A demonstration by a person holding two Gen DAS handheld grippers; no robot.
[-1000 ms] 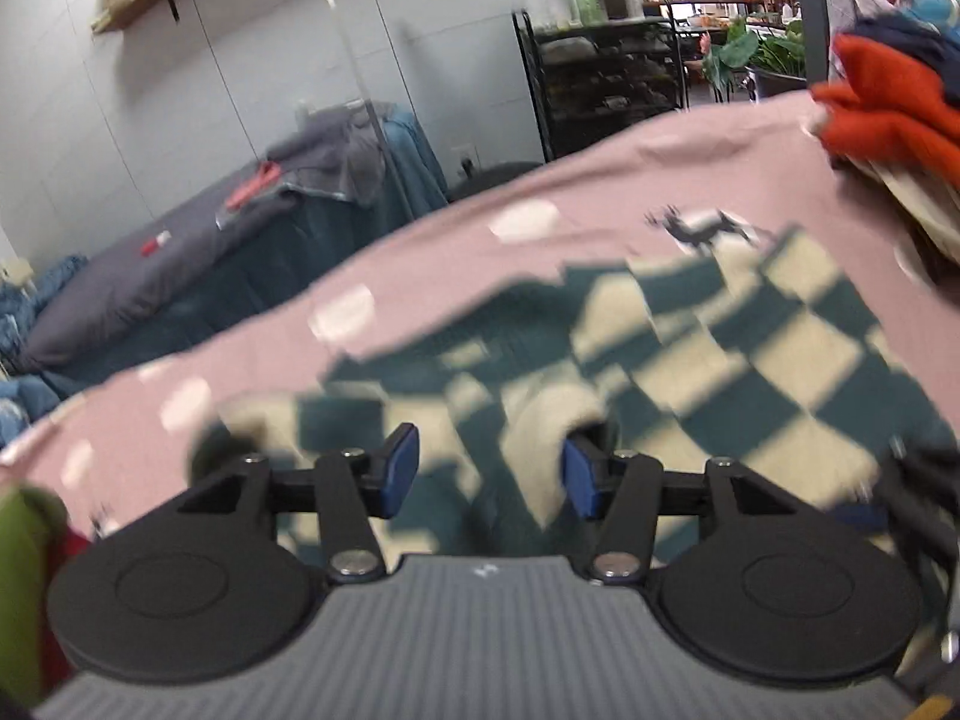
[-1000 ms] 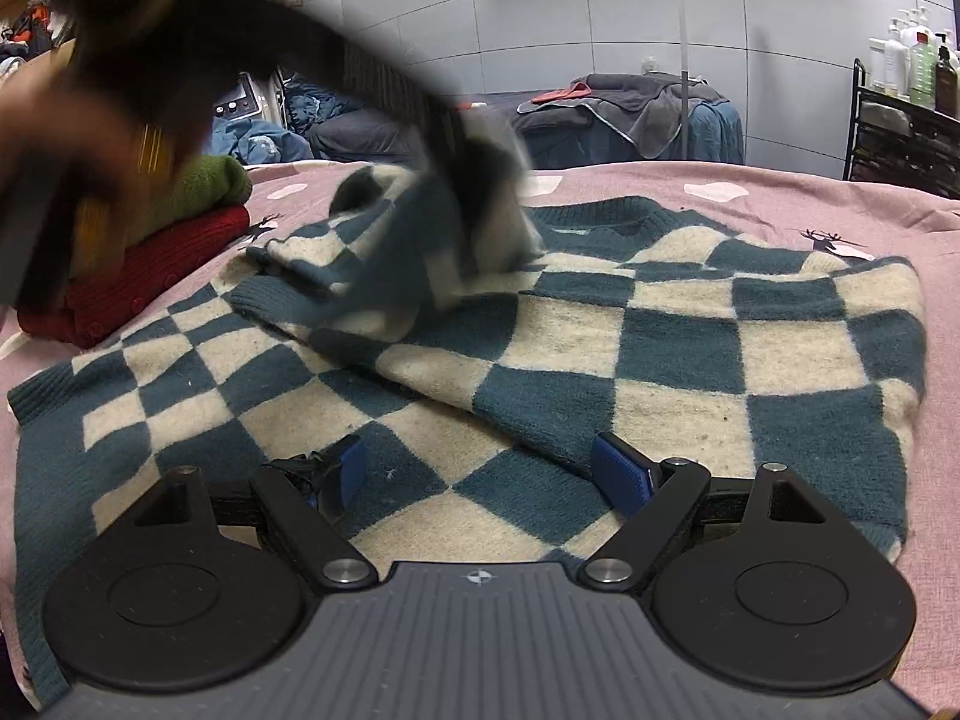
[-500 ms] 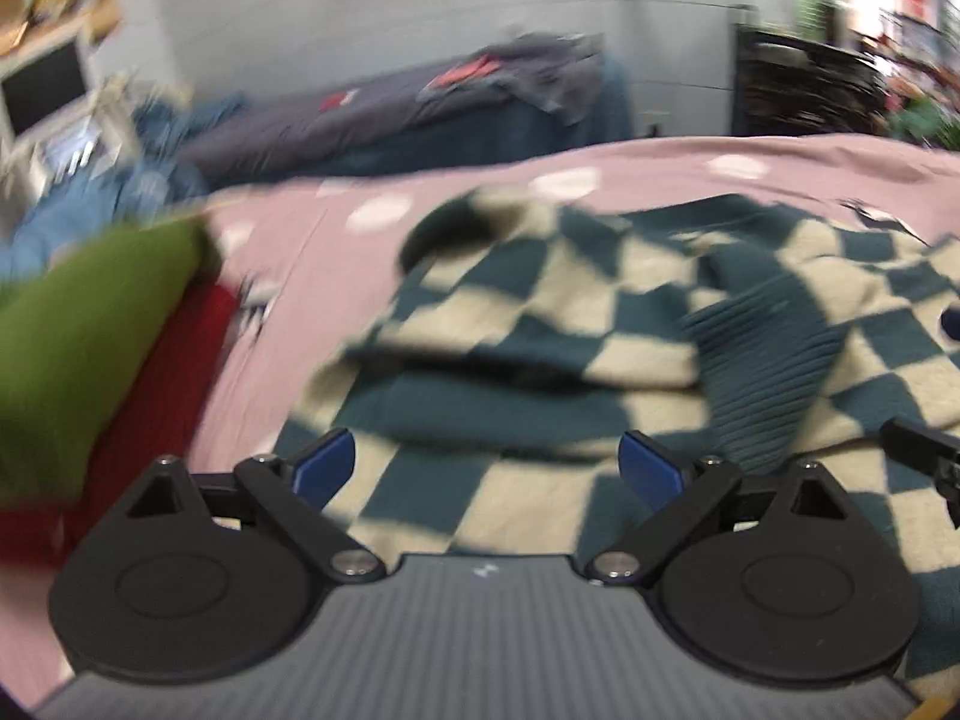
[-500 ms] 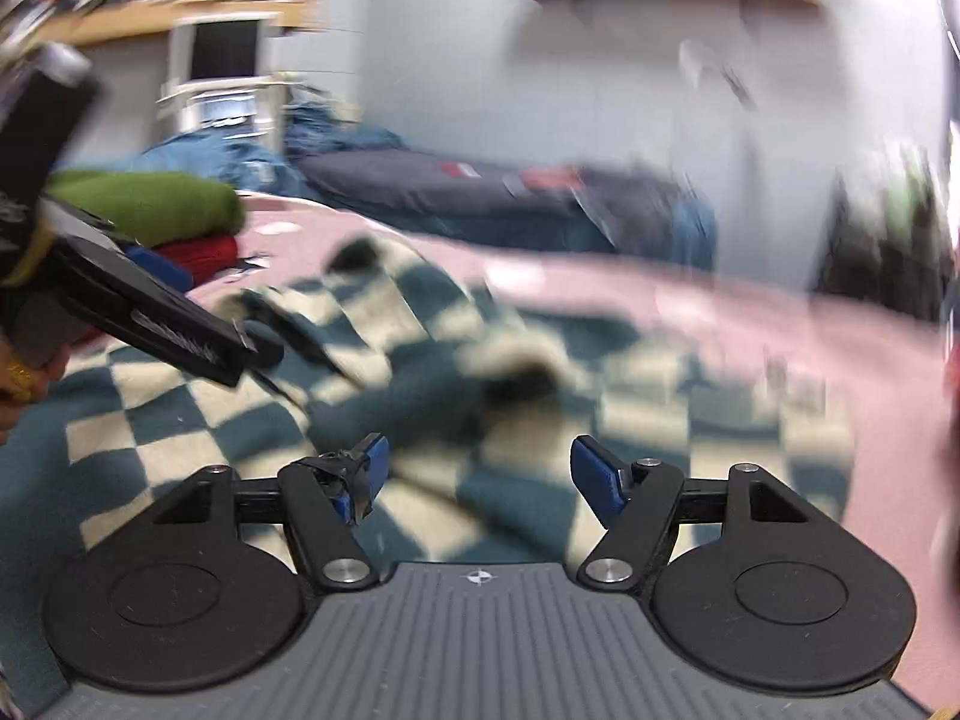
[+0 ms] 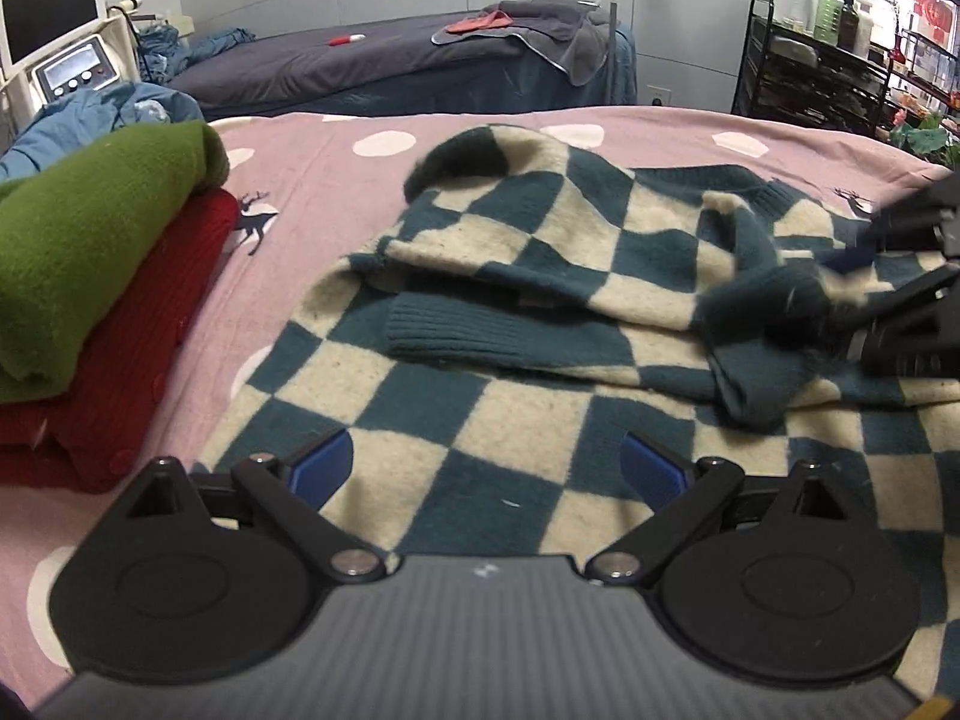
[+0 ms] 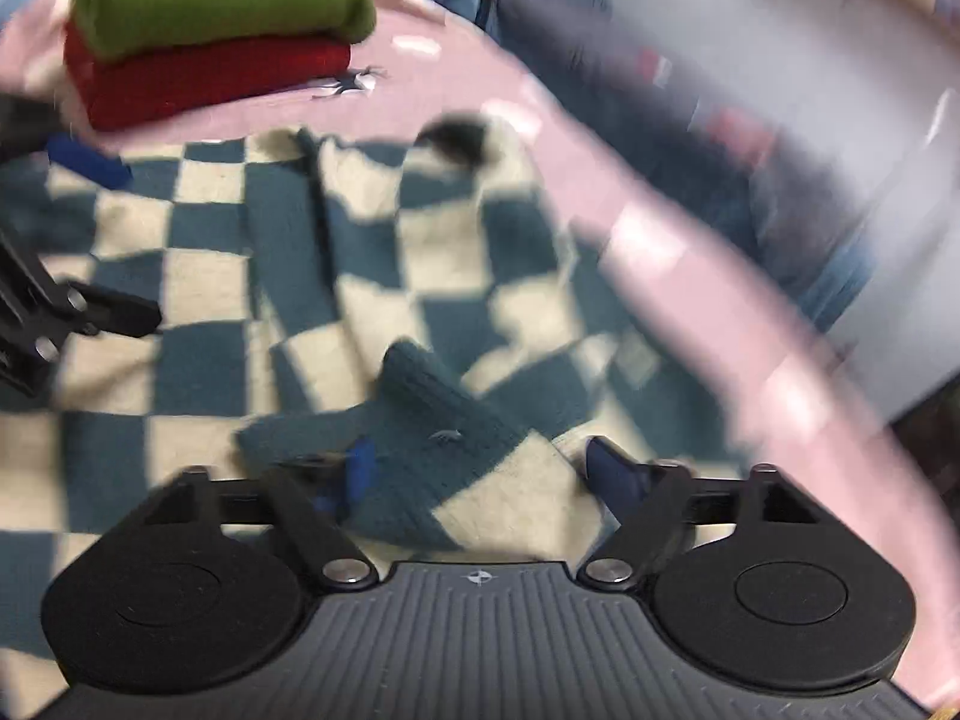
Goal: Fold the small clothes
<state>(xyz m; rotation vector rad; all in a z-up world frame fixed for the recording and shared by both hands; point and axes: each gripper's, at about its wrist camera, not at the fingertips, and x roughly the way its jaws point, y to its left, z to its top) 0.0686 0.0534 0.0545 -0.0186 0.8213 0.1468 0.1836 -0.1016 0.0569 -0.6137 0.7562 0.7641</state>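
The checked sweater (image 5: 540,324) lay half folded on the pink bed (image 5: 336,132), beside the stack of folded clothes (image 5: 102,276). The right hand-held gripper (image 6: 480,468) was closing over a cuff, which could slip out and undo the fold. The left hand-held gripper (image 5: 486,462), narrower a second earlier, stood wide apart, empty.

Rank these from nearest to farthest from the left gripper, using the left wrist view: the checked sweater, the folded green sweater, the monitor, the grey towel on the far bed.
1. Checked sweater: directly under the left gripper.
2. Folded green sweater: left, on the red one.
3. Monitor and grey towel: both far back, too close to call.
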